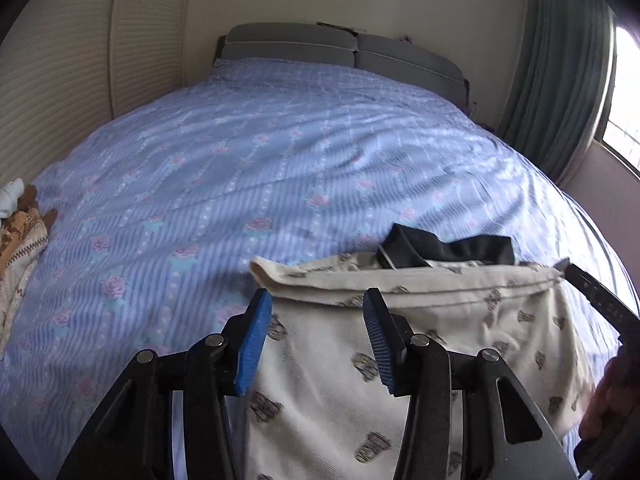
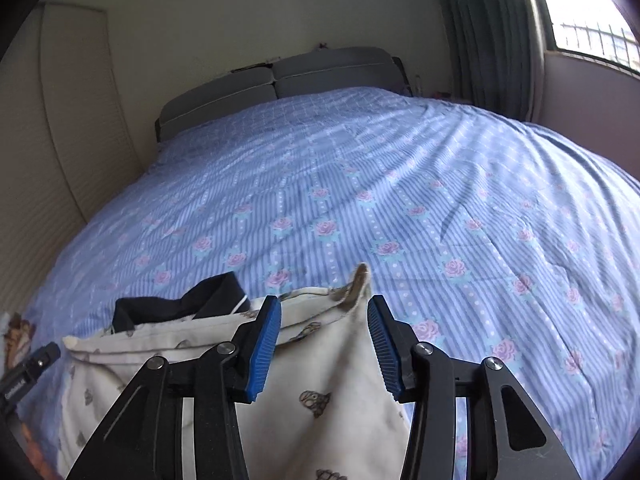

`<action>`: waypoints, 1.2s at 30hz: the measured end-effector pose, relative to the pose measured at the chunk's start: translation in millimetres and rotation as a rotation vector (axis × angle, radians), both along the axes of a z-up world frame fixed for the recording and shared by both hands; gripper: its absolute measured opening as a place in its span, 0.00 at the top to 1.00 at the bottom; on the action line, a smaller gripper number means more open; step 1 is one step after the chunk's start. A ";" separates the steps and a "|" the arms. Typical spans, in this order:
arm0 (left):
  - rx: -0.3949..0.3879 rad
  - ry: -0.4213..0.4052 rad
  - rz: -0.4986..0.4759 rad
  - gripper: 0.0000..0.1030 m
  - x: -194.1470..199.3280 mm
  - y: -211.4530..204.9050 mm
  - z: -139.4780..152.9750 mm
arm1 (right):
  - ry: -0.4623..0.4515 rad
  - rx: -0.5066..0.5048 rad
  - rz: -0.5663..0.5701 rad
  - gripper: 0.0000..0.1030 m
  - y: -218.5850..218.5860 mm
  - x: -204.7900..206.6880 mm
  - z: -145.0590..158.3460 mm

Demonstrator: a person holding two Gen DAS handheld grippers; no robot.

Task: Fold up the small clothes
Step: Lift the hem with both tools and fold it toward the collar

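Left wrist: left gripper (image 1: 316, 340) jaws apart, empty, over cream shorts (image 1: 332, 380) | right gripper (image 2: 324, 344) likewise | shorts near bed (image 1: 280, 160) foot edge, fold seemingly unfinished | black garment (image 1: 440, 250) behind, unfolded

Daylight from the overexposed window (image 2: 592, 12) lit the bed (image 2: 360, 200) softly; fisheye bending and dark vignetting marked the edges, with slight blur.

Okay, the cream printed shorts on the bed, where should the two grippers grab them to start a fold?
Take the cream shorts at the two ends of the far, thick banded edge: the left gripper near the left end, the right gripper at the raised right corner. Come in from the near side, jaws open. The band looks firm; avoid the black garment behind.
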State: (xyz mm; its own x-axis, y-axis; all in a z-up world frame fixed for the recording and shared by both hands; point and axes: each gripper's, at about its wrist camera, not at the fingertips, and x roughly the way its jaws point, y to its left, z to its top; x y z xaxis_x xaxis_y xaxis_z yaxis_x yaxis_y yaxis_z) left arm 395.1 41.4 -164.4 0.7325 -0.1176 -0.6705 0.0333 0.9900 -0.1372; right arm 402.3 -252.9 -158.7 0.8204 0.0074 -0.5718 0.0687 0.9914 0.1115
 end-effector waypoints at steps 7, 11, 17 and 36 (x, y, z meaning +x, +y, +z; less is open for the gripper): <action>0.062 0.074 -0.113 0.55 8.5 -37.7 -18.5 | 0.082 -0.097 0.162 0.55 48.3 0.6 -15.8; 0.083 0.137 -0.118 0.55 21.0 -37.5 -31.1 | 0.151 -0.130 0.189 0.55 58.5 7.6 -31.9; 0.088 0.130 -0.101 0.55 45.4 -33.1 -26.6 | 0.202 -0.121 0.174 0.55 58.8 29.3 -34.3; 0.055 0.065 -0.019 0.55 65.1 -2.5 -12.5 | 0.155 -0.032 0.115 0.55 25.4 49.1 -12.7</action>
